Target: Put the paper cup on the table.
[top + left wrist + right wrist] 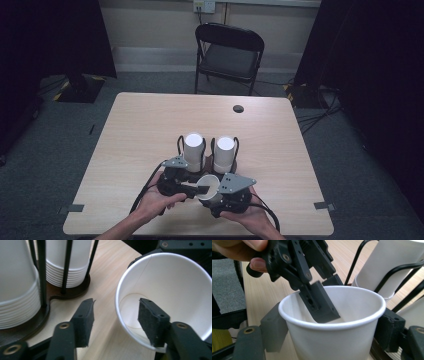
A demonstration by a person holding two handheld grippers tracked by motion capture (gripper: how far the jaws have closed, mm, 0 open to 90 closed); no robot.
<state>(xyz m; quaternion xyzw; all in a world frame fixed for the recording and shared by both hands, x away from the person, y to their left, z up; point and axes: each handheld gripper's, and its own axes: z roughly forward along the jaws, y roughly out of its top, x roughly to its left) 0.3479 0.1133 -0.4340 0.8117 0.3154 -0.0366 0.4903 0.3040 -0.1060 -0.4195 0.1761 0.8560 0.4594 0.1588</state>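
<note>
**Clerk:** Item one, nearest the table's front edge: single white paper cup (209, 188), at about 6 o'clock from the two stacks. Location?

**Checker:** Between the jaws of the right gripper (329, 336), one pad against each side of the wall below the rim. That reads as a firm side hold, cup upright in the right gripper view, mouth tipped toward the other hand in the high view.

**Clerk:** Left gripper (116, 320)?

**Checker:** Jaws parted, roughly half spread. One pad sits inside the cup, the other outside at its 9 o'clock; the rim passes between them with a gap on the outer side. Not pinching anything, as far as I can judge.

**Clerk:** Handling notes for the cup?

**Checker:** Judged light, thin-walled, easily dented; smooth sides, likely a little slippery. The rolled rim is the stiffest part, so take hold there or across the wall just under it, with gentle pressure.

**Clerk:** Item two, farther back?

**Checker:** Black wire cup holder (206, 167) on the table (140, 130), carrying two nested stacks: left cup stack (193, 150) at 11 o'clock of the held cup, right cup stack (224, 152) at 1 o'clock.

**Clerk:** Beyond?

**Checker:** Folding chair (229, 52) at 12 o'clock.
</note>
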